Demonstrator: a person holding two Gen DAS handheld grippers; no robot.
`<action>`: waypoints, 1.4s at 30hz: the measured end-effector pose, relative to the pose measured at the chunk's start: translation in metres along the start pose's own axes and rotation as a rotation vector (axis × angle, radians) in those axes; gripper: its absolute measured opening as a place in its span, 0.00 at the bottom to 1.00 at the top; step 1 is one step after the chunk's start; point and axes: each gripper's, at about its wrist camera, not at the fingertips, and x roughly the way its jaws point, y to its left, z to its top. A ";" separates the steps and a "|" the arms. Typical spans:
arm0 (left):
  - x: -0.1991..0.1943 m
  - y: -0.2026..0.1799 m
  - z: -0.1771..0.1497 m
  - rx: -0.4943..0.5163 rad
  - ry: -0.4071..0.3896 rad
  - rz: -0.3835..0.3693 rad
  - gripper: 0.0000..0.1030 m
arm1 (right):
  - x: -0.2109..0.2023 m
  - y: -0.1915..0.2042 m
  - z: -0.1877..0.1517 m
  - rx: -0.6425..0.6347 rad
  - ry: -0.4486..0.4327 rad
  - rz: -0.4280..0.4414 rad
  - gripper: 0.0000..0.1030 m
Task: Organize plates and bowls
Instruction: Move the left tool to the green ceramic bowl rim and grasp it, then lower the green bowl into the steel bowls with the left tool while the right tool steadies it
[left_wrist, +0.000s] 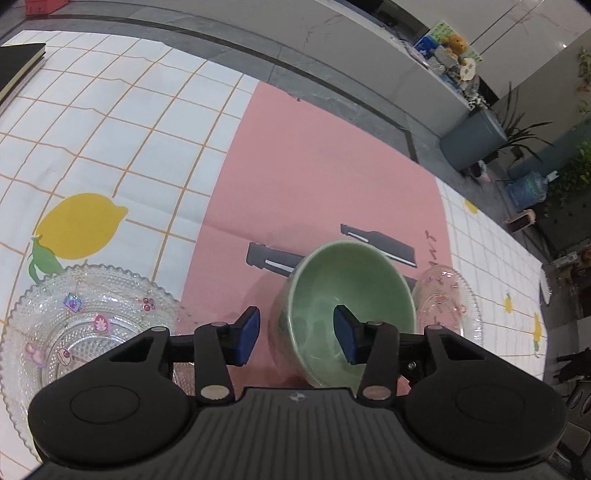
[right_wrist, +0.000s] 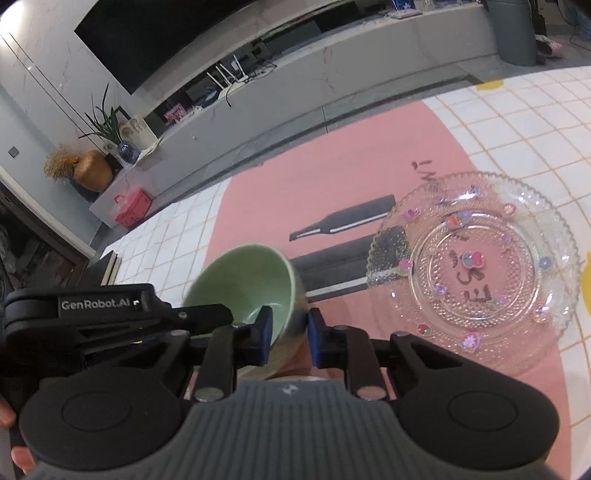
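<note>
My right tongs (right_wrist: 290, 338) grip the bowl's (right_wrist: 243, 284) right wall, one pad inside and one outside. My left tongs (left_wrist: 295, 336) straddle its left wall, pads apart from it. The bowl sits tilted on the pink cloth (left_wrist: 314, 177), between two glass plates (left_wrist: 85, 325) (right_wrist: 480, 266).

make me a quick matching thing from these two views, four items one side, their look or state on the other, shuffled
Column one:
1. green bowl
2. glass plate
3. left claw
4. right claw

Column two:
a. clear, dotted with small stickers
b. shut on the bowl's rim
c. empty, plain pale colour inside
d. open, one pad inside the bowl and one outside

Pairs: 1-c, 2-a, 3-d, 4-b
</note>
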 end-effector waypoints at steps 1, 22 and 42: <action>0.001 -0.002 -0.001 0.007 -0.003 -0.005 0.51 | 0.001 -0.001 0.000 0.010 0.001 0.002 0.19; -0.051 -0.042 -0.033 0.195 -0.081 0.209 0.19 | -0.046 0.024 -0.010 0.034 -0.059 0.057 0.15; -0.196 -0.077 -0.133 0.155 -0.249 0.203 0.19 | -0.222 0.084 -0.079 -0.025 -0.206 0.060 0.12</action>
